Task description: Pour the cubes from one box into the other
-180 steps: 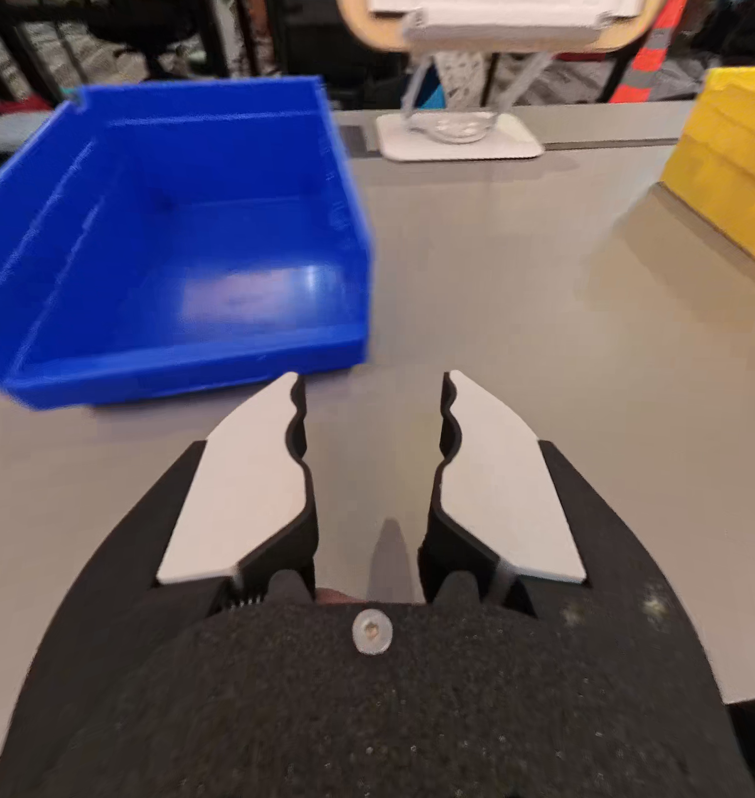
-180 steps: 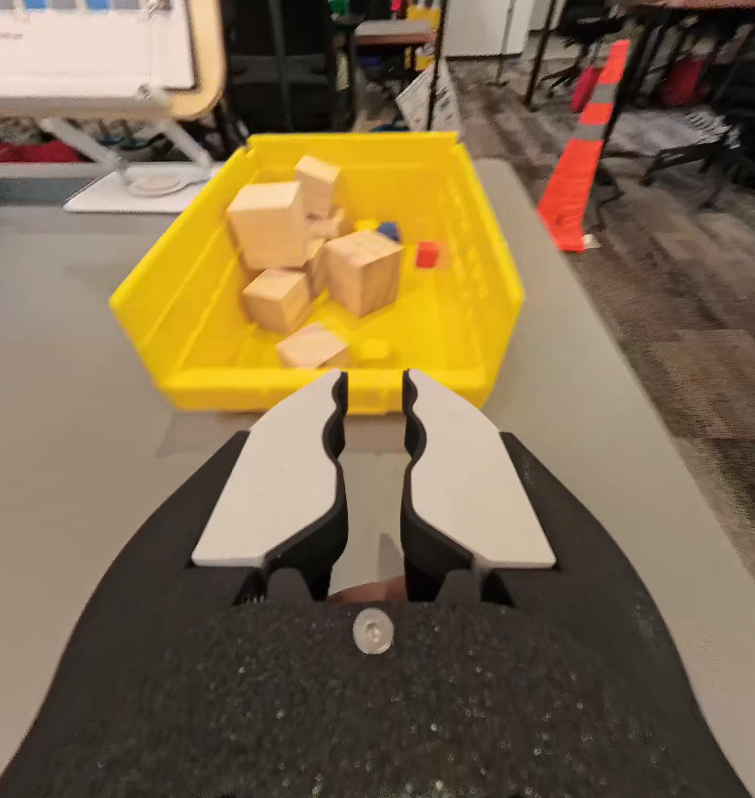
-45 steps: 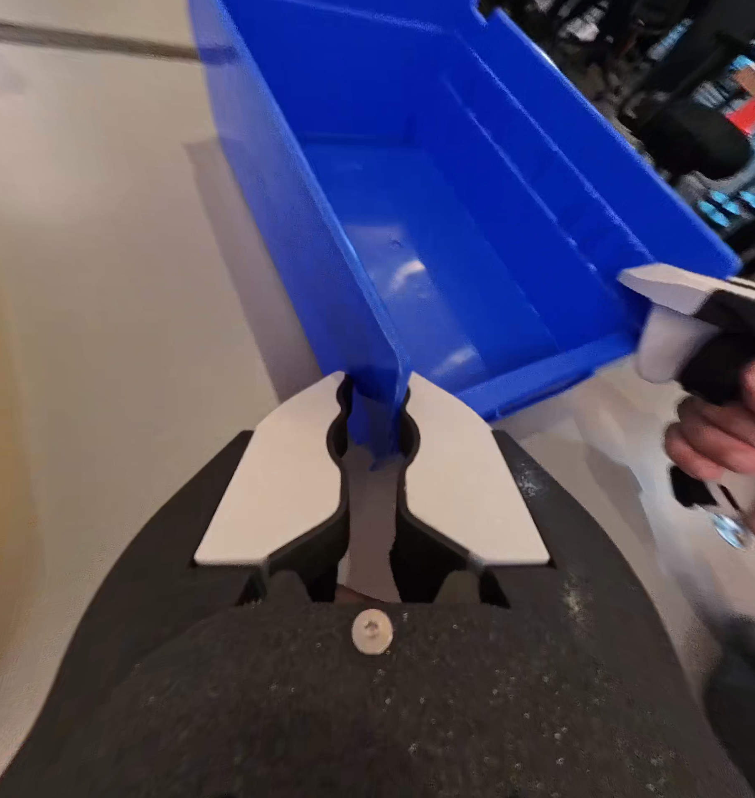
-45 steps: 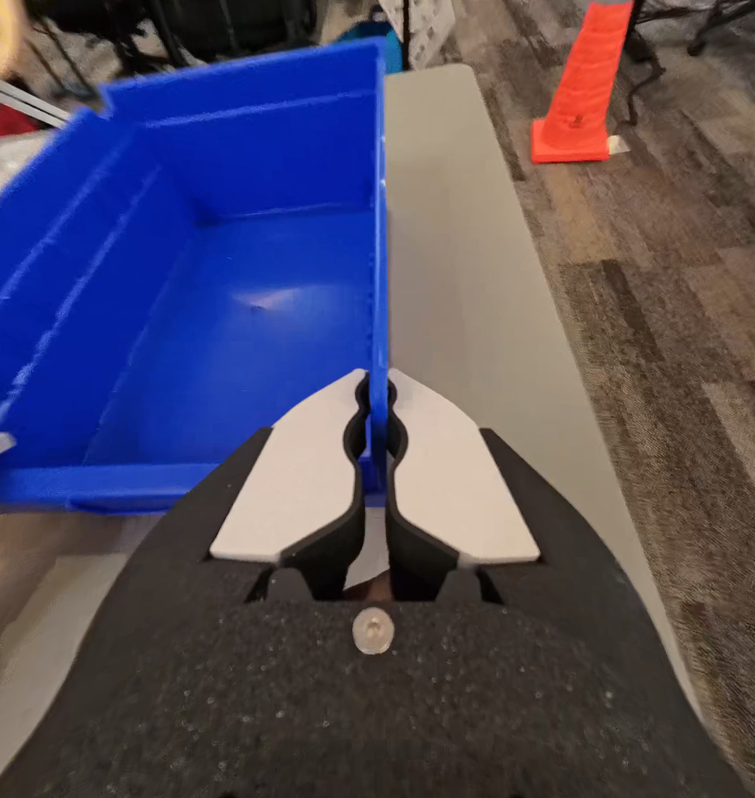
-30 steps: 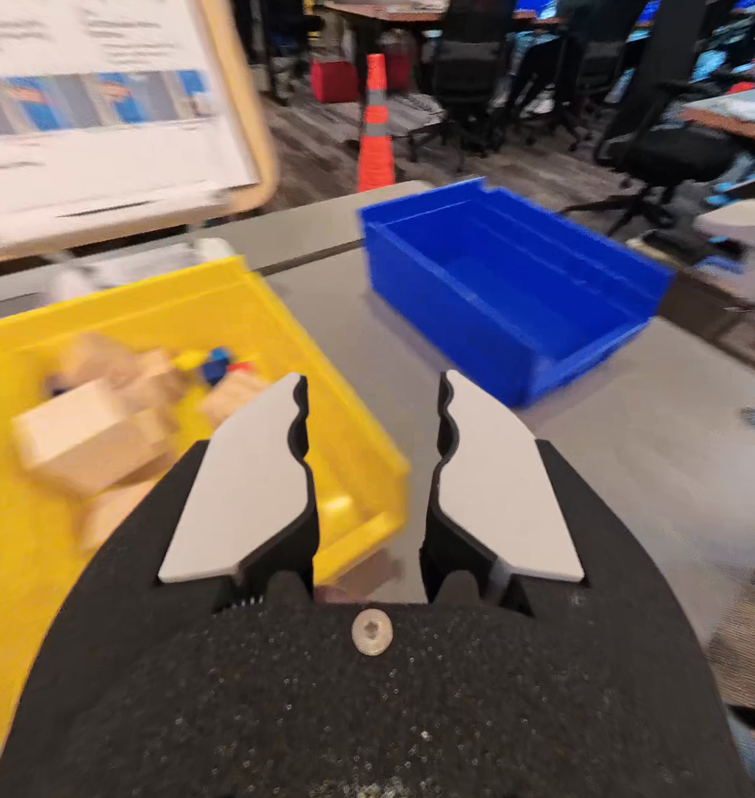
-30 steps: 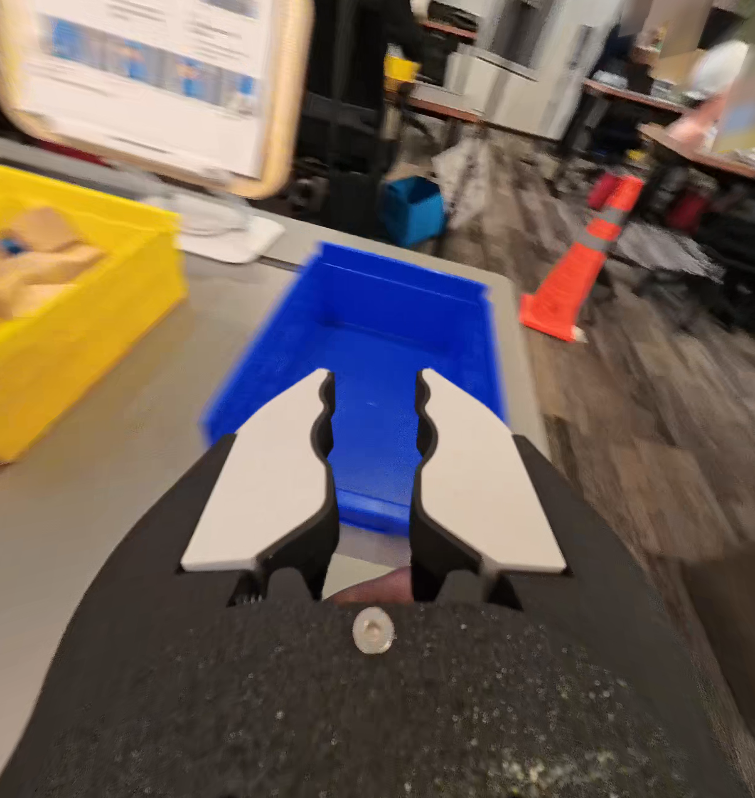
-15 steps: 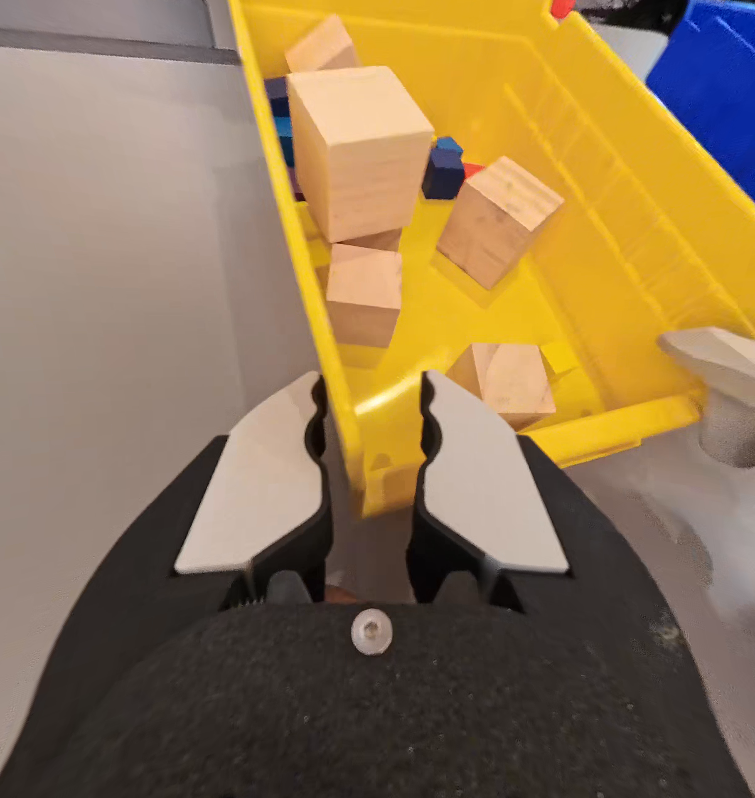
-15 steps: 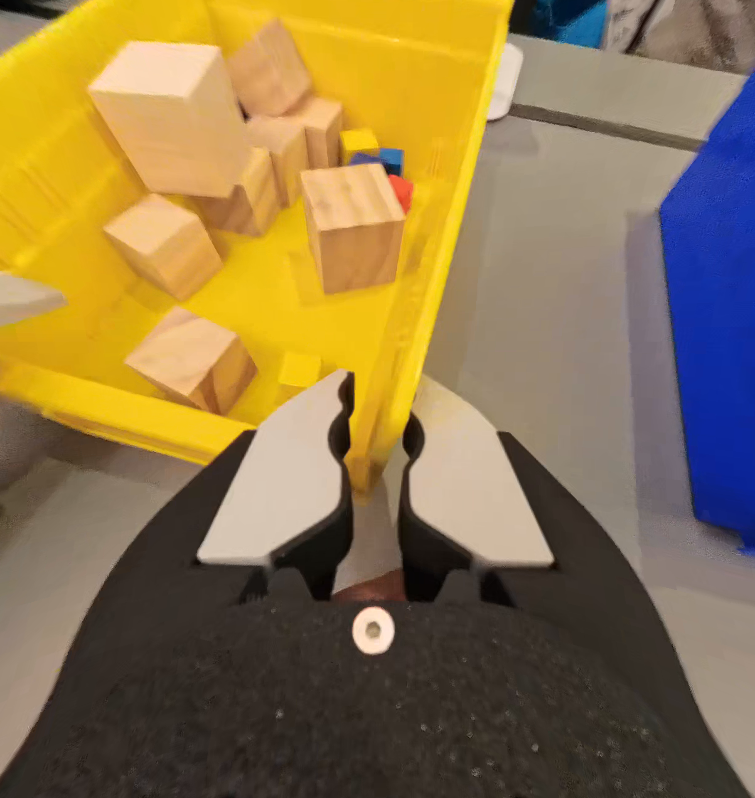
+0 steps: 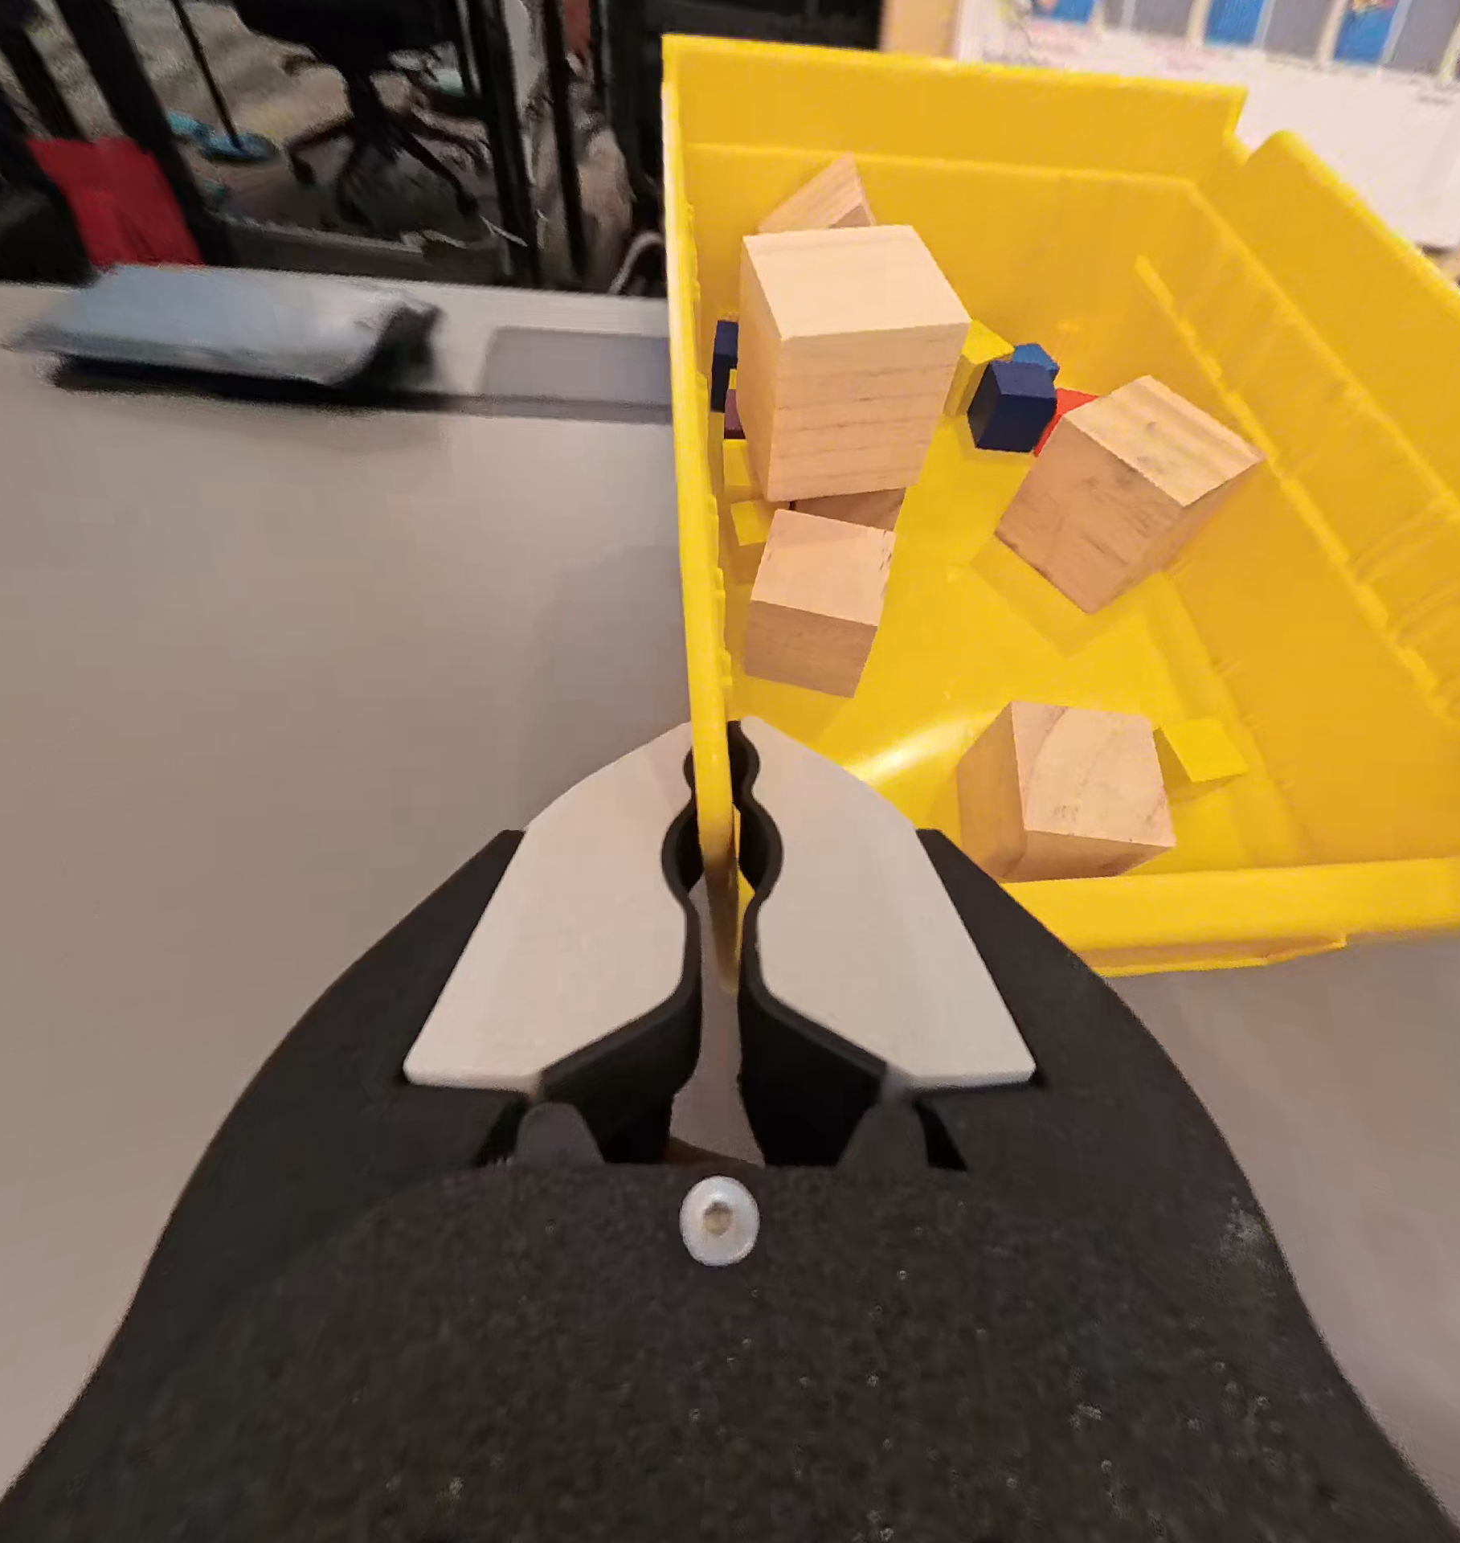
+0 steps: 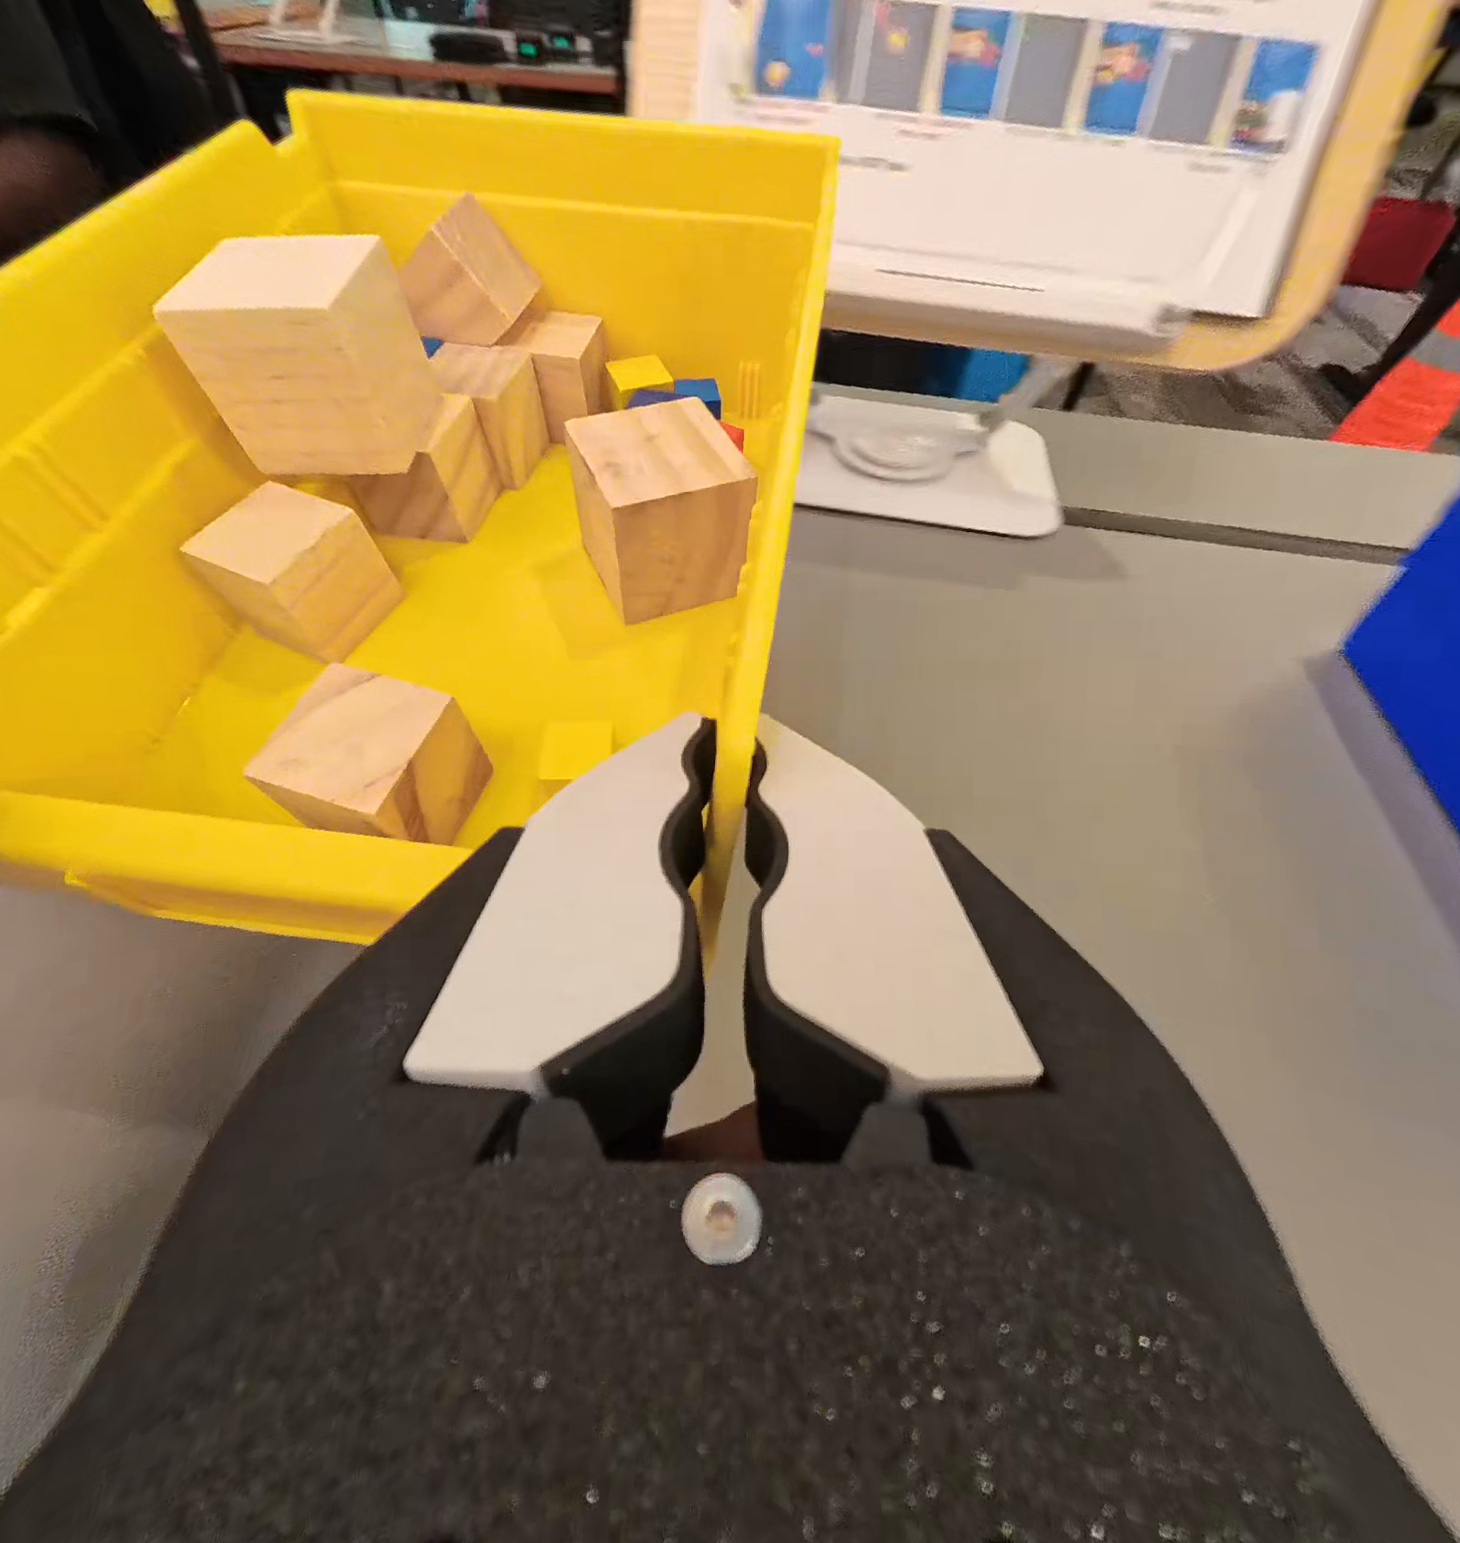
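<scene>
1. The left tongs (image 9: 714, 822) are narrowed onto the left side wall of a yellow plastic bin (image 9: 1336, 467), with one finger inside the wall and one outside, near the bin's front corner.
2. The right tongs (image 10: 730, 822) are clamped in the same way on the bin's right side wall, also near the front corner.
3. The yellow bin (image 10: 593, 159) sits over a grey worktop (image 9: 292, 626). Whether its base touches the worktop cannot be told.
4. Inside the bin lie several plain wooden cubes of different sizes. The largest wooden cube (image 9: 847, 359) leans against the left wall, propped on smaller blocks.
5. A medium wooden cube (image 9: 1127, 488) sits tilted near the middle of the bin, and another wooden block (image 9: 1064, 793) rests just behind the low front lip.
6. Small coloured cubes gather towards the back, among them a dark blue cube (image 9: 1010, 405) and a small yellow cube (image 10: 639, 376).
7. The blue bin (image 10: 1436, 660) stands on the worktop to the right, apart from the yellow bin; only its edge shows.
8. A wood-framed board with printed sheets (image 10: 1035, 142) stands behind the yellow bin.
</scene>
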Demonstrator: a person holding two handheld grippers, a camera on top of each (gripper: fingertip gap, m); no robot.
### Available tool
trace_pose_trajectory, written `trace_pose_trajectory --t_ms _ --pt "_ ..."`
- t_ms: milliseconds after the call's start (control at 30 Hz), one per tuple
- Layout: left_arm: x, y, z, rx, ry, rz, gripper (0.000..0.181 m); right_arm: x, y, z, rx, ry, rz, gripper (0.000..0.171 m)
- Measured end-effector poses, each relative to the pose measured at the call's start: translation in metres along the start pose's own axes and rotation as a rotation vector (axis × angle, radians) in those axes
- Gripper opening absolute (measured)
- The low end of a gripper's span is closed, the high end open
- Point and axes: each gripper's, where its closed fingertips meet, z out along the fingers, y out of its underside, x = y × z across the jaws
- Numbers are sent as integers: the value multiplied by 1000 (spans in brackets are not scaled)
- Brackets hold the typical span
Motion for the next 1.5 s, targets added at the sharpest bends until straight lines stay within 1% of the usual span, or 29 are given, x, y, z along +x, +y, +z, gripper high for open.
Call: trace_pose_trajectory --t_ms 100,167,233,267,333,400,500,567,633,667,700,733,767,800,867,933,967,1000,1067,1100,1167,1267,1367,1500 --pt "-55 1 -4 12 -56 -22 1 -53 5 13 -33 -56 -26 5" --pt "-80 14 1 -17 -75 -65 1 -77 15 23 -60 -47 -68 5" --pt "-95 32 9 -76 -77 -88 1 -91 32 33 -128 -69 -39 5" --pt "-101 40 13 -91 -76 -90 1 -97 42 36 -174 -95 -22 5" --pt "-108 45 18 -78 -85 -63 2 -103 50 39 -170 -104 -33 6" --pt "-109 45 19 -71 -65 -69 2 -104 49 39 -136 -100 -62 6" --pt "-110 45 20 -62 -46 -92 3 -107 50 37 -172 -155 -31 8" --pt "-109 41 14 -48 -35 -130 5 -109 50 29 -216 -269 -11 11" --pt "-107 20 -5 32 -14 -192 20 -105 47 5 -275 -459 130 15" --pt "-108 6 -20 94 -16 -216 22 -94 41 -9 -293 -533 206 17" --pt "-109 -7 -36 157 -22 -234 22 -79 31 -23 -270 -605 243 17" --pt "-108 -17 -51 212 -31 -242 22 -57 23 -36 -232 -638 248 17" --pt "-104 -23 -64 248 -29 -238 22 -29 19 -46 -189 -637 216 18" --pt "-96 -23 -73 260 -17 -229 22 3 17 -54 -145 -597 170 19" --pt "-77 -12 -82 228 23 -227 27 76 21 -66 -71 -467 50 20" --pt "-52 10 -87 180 68 -241 34 153 37 -81 -27 -298 -39 22" --pt "-39 24 -89 160 80 -228 35 192 47 -89 -12 -211 -52 22" --pt "-28 40 -91 142 73 -192 35 227 56 -97 7 -135 -43 22" --pt "-16 67 -93 118 14 -89 32 282 75 -107 19 -35 8 22" --pt "-8 72 -92 99 15 -50 30 306 91 -109 -16 17 43 22" --pt "9 71 -84 62 61 -9 31 347 119 -114 -81 105 155 22" --pt "21 72 -69 44 77 45 33 374 120 -116 -64 108 323 23" --pt "20 78 -65 16 74 40 35 381 124 -113 -68 123 335 23" --pt "10 76 -69 32 64 23 35 369 126 -110 -86 92 303 23"
